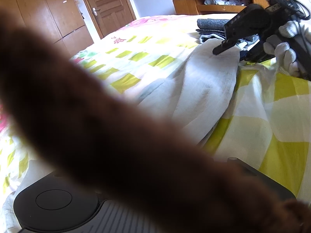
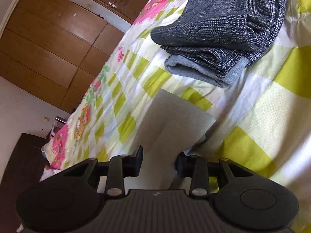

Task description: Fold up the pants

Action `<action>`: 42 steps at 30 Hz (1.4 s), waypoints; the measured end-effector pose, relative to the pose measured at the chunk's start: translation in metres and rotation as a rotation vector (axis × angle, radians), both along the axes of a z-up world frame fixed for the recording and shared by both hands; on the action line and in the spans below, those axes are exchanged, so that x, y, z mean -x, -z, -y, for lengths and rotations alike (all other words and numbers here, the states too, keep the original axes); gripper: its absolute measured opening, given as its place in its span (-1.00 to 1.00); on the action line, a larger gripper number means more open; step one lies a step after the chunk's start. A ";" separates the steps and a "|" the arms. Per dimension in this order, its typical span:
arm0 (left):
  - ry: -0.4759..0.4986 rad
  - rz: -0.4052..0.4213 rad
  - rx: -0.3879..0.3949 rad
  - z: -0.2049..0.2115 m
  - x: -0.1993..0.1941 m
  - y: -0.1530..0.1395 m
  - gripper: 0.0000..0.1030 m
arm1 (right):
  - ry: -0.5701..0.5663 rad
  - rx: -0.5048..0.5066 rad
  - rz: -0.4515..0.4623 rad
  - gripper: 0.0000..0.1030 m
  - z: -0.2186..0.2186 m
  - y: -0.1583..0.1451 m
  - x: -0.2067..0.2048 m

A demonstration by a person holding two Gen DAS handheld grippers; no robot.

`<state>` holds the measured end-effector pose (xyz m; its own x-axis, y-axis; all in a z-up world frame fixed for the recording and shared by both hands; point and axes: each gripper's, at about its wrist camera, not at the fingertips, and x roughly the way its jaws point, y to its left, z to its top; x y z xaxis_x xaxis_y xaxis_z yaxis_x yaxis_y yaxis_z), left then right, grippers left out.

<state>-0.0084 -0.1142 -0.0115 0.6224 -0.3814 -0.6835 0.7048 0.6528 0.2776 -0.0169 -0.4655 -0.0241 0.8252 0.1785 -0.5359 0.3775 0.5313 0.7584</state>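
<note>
While the left wrist view is mostly blocked by a big dark blur running from the upper left to the lower right of the frame, we can still make out the pale pants (image 1: 206,89) lying on the checked bedspread (image 1: 136,62), stretched from the lower middle up toward the right gripper (image 1: 216,51) in the upper right. So their long axis runs diagonally, near end by us, far end under that gripper's tip.

Over in the right wrist view, the right gripper (image 2: 159,162) has its jaws spread, with a flat pale corner of the pants (image 2: 175,120) sitting right ahead of them and partly between them, apparently not pinched yet. That corner points up and right in the frame, toward the stack of folded grey clothes (image 2: 223,29) near the top.

As for the left gripper, we honestly can't tell how its jaws stand, since the blur hides them.

Our guess: the right hand is the nearer one for the next grab, and it wants to close on that edge.
</note>
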 end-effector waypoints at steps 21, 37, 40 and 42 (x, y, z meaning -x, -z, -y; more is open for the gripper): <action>0.008 -0.012 -0.044 0.011 -0.005 0.004 0.03 | -0.007 0.012 0.001 -0.53 0.005 0.013 -0.006; 0.025 -0.005 -0.047 0.015 -0.001 0.006 0.03 | -0.055 0.050 -0.132 0.00 0.008 -0.002 0.022; 0.022 -0.010 -0.043 0.016 -0.003 0.008 0.03 | -0.037 0.039 -0.131 0.00 0.009 0.009 0.010; 0.018 -0.014 -0.040 0.016 -0.003 0.007 0.03 | -0.009 0.011 -0.101 0.00 0.011 0.016 0.005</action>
<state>-0.0053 -0.1299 -0.0188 0.6062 -0.3647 -0.7067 0.7202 0.6286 0.2934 -0.0215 -0.4761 -0.0402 0.7651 0.1796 -0.6183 0.4468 0.5434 0.7107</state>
